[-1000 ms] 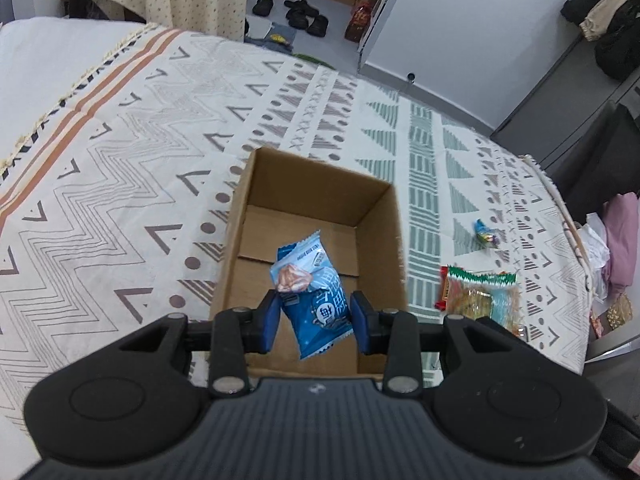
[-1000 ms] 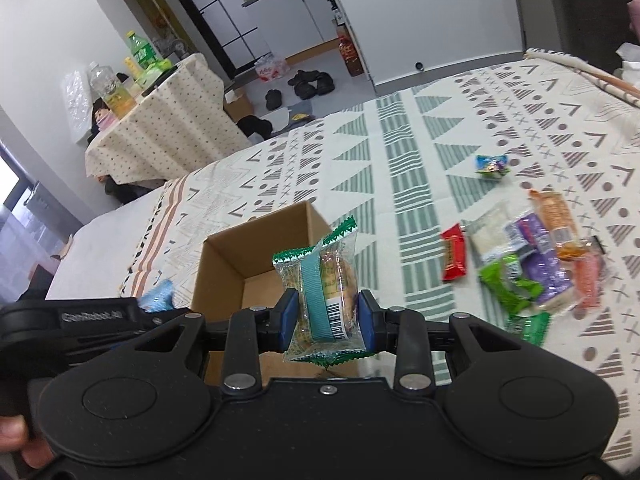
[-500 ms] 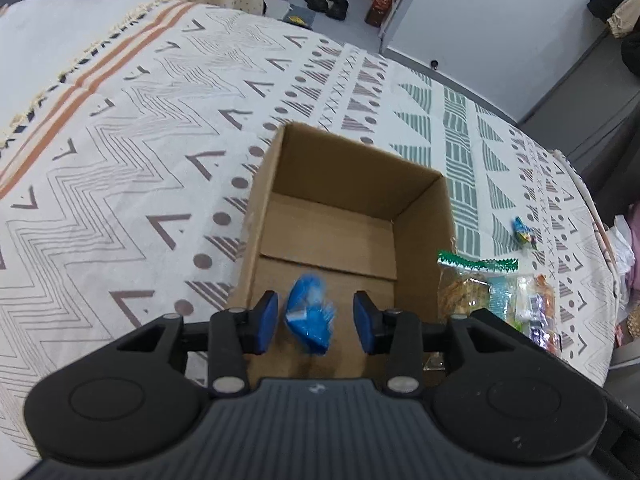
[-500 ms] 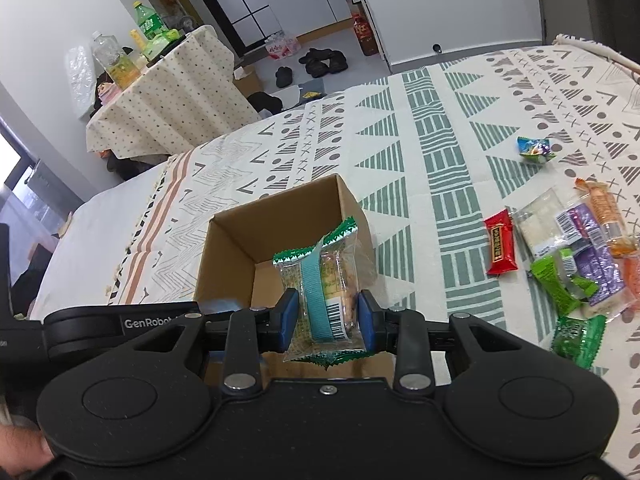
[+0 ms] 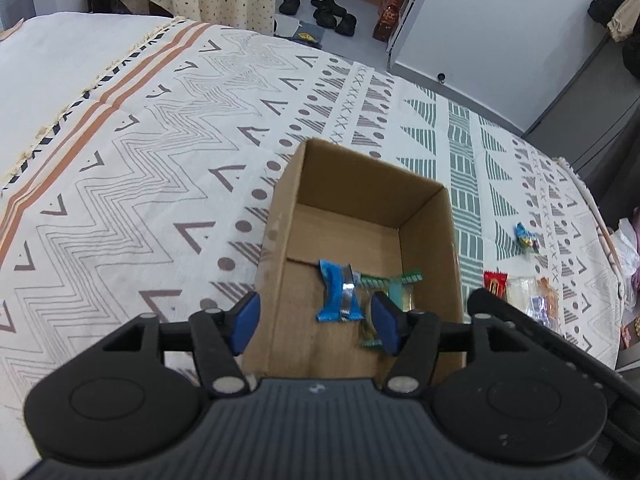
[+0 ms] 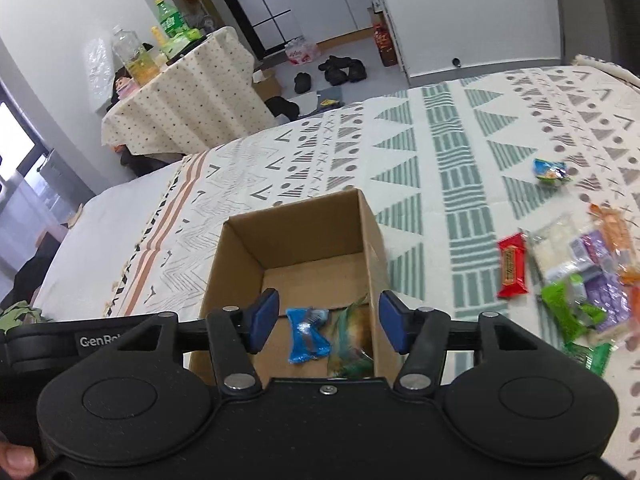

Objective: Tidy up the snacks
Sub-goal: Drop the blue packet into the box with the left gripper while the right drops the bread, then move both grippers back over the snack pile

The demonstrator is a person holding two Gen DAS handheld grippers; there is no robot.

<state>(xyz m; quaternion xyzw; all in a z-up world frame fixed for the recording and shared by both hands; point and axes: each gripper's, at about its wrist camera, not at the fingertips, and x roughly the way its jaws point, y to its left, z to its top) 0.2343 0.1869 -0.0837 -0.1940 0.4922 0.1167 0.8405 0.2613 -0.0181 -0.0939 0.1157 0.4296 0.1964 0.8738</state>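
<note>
An open cardboard box (image 5: 426, 240) (image 6: 240, 264) stands on the patterned cloth. On its floor lie a blue snack packet (image 5: 338, 298) (image 6: 306, 336) and a green-edged clear snack packet (image 5: 394, 286) (image 6: 352, 340). My left gripper (image 5: 316, 326) hovers over the box's near edge, jaws opening, nothing between the pads. My right gripper (image 6: 328, 326) hangs above the same box, jaws opening, both packets lying loose below it. A pile of loose snacks (image 6: 588, 268) (image 5: 528, 292) lies to the right of the box, with a red bar (image 6: 512, 266) nearest.
A small blue and yellow candy (image 6: 550, 170) (image 5: 526, 236) lies apart on the cloth beyond the pile. A side table with bottles (image 6: 168, 92) stands past the bed. Shoes (image 6: 340, 70) sit on the floor. A thumb (image 6: 16, 458) shows at the lower left.
Both grippers have opened. The blue packet dropped from the left one and the green-edged packet from the right one; both now lie on the box floor.
</note>
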